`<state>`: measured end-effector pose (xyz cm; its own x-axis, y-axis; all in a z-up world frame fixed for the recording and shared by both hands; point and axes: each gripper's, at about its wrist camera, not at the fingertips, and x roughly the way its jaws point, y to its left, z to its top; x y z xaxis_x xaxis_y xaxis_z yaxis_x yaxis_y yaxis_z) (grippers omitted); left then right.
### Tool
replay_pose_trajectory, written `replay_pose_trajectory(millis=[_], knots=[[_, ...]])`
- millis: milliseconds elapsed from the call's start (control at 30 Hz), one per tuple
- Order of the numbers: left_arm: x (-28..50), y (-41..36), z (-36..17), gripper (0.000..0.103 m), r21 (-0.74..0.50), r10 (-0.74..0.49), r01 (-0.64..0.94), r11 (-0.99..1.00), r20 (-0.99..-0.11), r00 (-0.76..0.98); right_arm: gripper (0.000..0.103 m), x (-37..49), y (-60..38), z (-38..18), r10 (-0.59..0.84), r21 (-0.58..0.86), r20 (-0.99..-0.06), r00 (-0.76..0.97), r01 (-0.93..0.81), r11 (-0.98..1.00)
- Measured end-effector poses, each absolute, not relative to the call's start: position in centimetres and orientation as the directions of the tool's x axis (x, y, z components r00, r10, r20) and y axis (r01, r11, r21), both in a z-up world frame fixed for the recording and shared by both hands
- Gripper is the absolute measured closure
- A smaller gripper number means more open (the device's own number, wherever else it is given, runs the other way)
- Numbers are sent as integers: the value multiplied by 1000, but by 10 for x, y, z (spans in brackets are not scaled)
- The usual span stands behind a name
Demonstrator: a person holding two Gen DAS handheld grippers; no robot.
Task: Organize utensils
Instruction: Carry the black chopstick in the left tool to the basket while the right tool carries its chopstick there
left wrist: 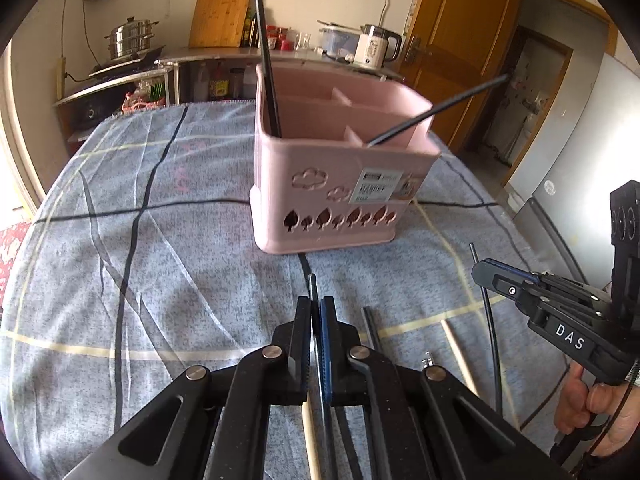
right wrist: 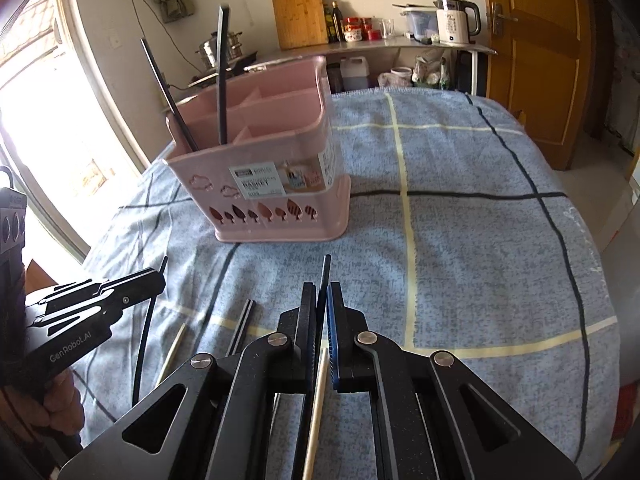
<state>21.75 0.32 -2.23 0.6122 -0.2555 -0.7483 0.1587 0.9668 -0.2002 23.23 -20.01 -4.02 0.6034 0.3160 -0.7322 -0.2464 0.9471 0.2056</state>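
Observation:
A pink utensil basket [left wrist: 276, 184] [right wrist: 208, 192] stands on the blue checked cloth, with two black chopsticks [left wrist: 266, 60] [right wrist: 222, 72] leaning in its compartments. My left gripper [left wrist: 316, 300] [right wrist: 162, 276] is shut on a black chopstick [left wrist: 313, 284] whose tip sticks out ahead of the pads. The right gripper [right wrist: 322, 286] [left wrist: 476, 270] is shut on another black chopstick [right wrist: 326, 268]. Both are held above the cloth, short of the basket's near side. Loose black chopsticks [right wrist: 244, 324] and wooden chopsticks [right wrist: 174, 352] [left wrist: 460, 352] lie on the cloth beneath the grippers.
A counter behind the table carries a white kettle [left wrist: 374, 46], a wooden cutting board [left wrist: 220, 14], jars and a steel pot [left wrist: 130, 38]. A brown door [right wrist: 536, 60] stands at the right. The cloth-covered table [right wrist: 480, 240] drops away at its right edge.

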Motion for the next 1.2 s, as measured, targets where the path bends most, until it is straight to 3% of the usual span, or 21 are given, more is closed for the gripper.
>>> replay_pose_trajectory(millis=[733,1200], knots=[[210,14,91,99,-215,-292,205,955,-557,777,99,210,-206,66,369,222,-500,783,-296,929],[171,30,97,99,-234,-291,192,953,-533,794,99,185,-222,71,352,221,-484,801,-278,935]])
